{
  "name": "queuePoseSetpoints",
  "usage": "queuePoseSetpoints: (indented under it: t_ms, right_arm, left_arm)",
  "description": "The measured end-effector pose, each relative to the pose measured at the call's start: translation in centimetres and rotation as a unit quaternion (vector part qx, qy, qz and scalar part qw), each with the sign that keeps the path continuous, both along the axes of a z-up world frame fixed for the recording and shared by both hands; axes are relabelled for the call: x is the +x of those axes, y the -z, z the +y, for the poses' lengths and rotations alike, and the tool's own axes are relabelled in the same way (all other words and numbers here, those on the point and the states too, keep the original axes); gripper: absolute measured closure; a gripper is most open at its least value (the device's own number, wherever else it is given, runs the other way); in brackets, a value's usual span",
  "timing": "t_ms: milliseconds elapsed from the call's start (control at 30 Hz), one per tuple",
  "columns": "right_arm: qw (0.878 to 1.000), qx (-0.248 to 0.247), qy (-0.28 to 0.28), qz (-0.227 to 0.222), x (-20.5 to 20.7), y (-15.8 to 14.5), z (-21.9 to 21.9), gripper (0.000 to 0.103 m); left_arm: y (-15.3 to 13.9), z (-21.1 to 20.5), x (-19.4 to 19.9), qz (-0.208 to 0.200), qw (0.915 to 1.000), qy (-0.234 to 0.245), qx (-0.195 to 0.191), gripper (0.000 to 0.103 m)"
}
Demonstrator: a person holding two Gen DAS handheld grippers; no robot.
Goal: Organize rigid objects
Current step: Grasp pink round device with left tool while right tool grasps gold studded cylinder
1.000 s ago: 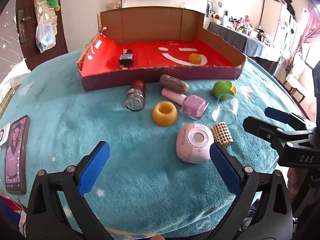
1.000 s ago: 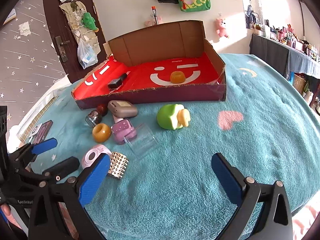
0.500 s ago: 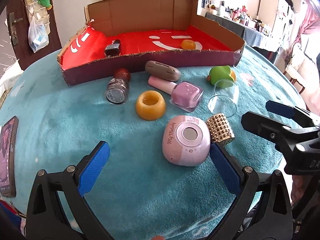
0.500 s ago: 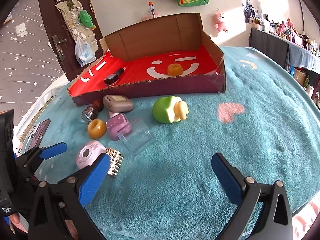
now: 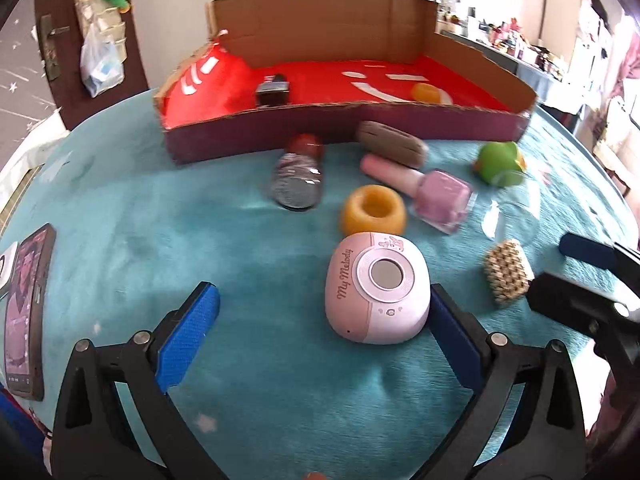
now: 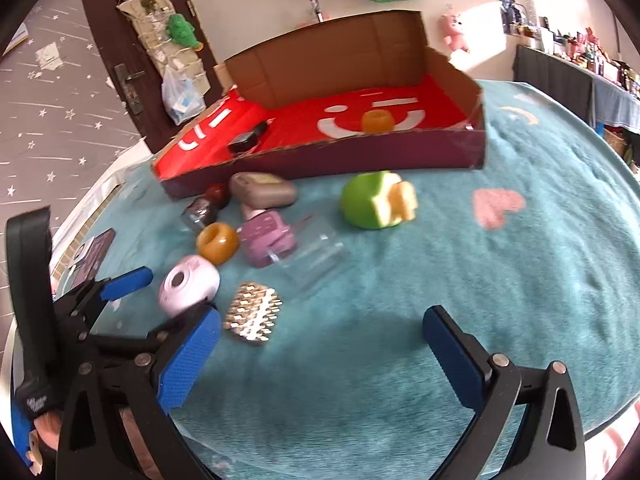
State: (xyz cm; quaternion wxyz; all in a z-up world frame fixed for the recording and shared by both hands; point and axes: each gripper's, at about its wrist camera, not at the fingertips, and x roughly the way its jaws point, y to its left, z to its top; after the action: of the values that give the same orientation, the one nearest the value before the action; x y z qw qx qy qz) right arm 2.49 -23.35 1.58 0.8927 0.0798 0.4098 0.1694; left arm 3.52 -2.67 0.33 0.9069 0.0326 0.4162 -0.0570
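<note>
- Speaker [image 5: 378, 288], pink and rounded, lies on the teal cloth [image 5: 120, 208] close in front of your left gripper [image 5: 324, 338], its right side just by the right pad; your jaws stand wide and hold nothing, so this looks like your line-up for a grasp.
- Your right gripper [image 6: 320, 354] hangs spread wide and empty too, low over bare cloth, with the gold studded piece [image 6: 252, 314] just past its left pad.
- Beyond the speaker the loose items crowd together: yellow ring [image 5: 374, 210], pink polish bottle [image 5: 424, 192], glitter bottle [image 5: 298, 178] on its side, grey case [image 5: 390, 144], clear glass [image 6: 316, 256] tipped over, green toy [image 5: 500, 162]. Their cluster leaves you little room, which likely explains starting at the near edge.
- Box [image 5: 340, 128], cardboard with a red floor, sits behind them, its low front wall toward you for easy drop-offs.
- Inside it you have only a black item [image 5: 274, 90] at left and a small orange ring [image 5: 426, 92] at right; most of the floor is free.
- Phone [image 5: 26, 312] lies apart, at the cloth's left edge.
</note>
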Motion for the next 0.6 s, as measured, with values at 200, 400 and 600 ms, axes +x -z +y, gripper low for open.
queuePoseSetpoints:
  t_ms: [200, 400, 600]
  right_arm:
    - [1.000, -0.001, -0.013, -0.003, -0.1, 0.2, 1.3, 0.013]
    - [1.000, -0.015, -0.024, -0.008, -0.2, 0.3, 2.3, 0.036]
    - [0.999, -0.018, -0.043, -0.010, -0.2, 0.3, 3.4, 0.049]
  left_arm:
    - [0.0, 0.5, 0.3, -0.001, 0.9999, 0.005, -0.011, 0.003]
    - [-0.2, 0.3, -0.1, -0.011, 0.9997, 0.016, -0.017, 0.024]
    - [-0.6, -0.2, -0.5, -0.012, 0.9992, 0.030, -0.023, 0.053]
